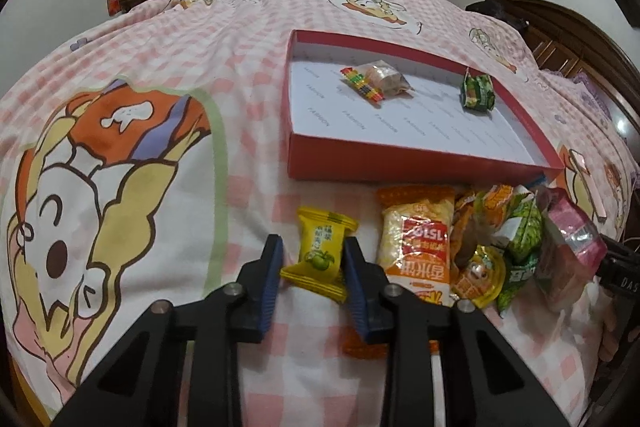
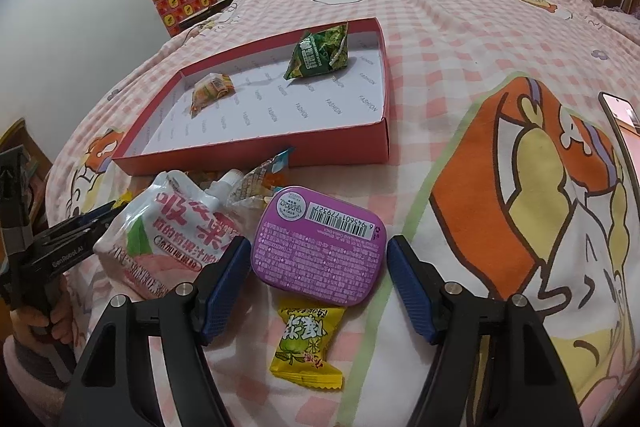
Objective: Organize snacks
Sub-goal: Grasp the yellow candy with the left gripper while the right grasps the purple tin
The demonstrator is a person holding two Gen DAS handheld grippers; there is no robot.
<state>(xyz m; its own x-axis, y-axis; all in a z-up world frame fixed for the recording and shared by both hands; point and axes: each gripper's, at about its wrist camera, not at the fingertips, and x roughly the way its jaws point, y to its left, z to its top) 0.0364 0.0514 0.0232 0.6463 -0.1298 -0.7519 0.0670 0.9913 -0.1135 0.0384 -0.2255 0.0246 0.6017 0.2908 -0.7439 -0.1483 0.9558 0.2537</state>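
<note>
A shallow red box [image 1: 404, 154] with a white floor lies on the bed; it also shows in the right wrist view [image 2: 256, 151]. Inside lie a clear-wrapped snack [image 1: 386, 77], a striped candy [image 1: 362, 87] and a green packet [image 1: 476, 91]. My left gripper [image 1: 314, 259] is open, its jaws on either side of a yellow candy [image 1: 320, 253] on the bed. My right gripper [image 2: 316, 267] is open around a purple tin [image 2: 320, 247], with another yellow candy [image 2: 306, 343] below it.
A pile of snacks lies in front of the box: an orange rice snack bag [image 1: 420, 243], green packets [image 1: 524, 231], a pink pouch [image 1: 568, 247], a white jelly pouch [image 2: 180, 227]. A phone [image 2: 620, 123] lies at the right. A wardrobe stands behind the bed.
</note>
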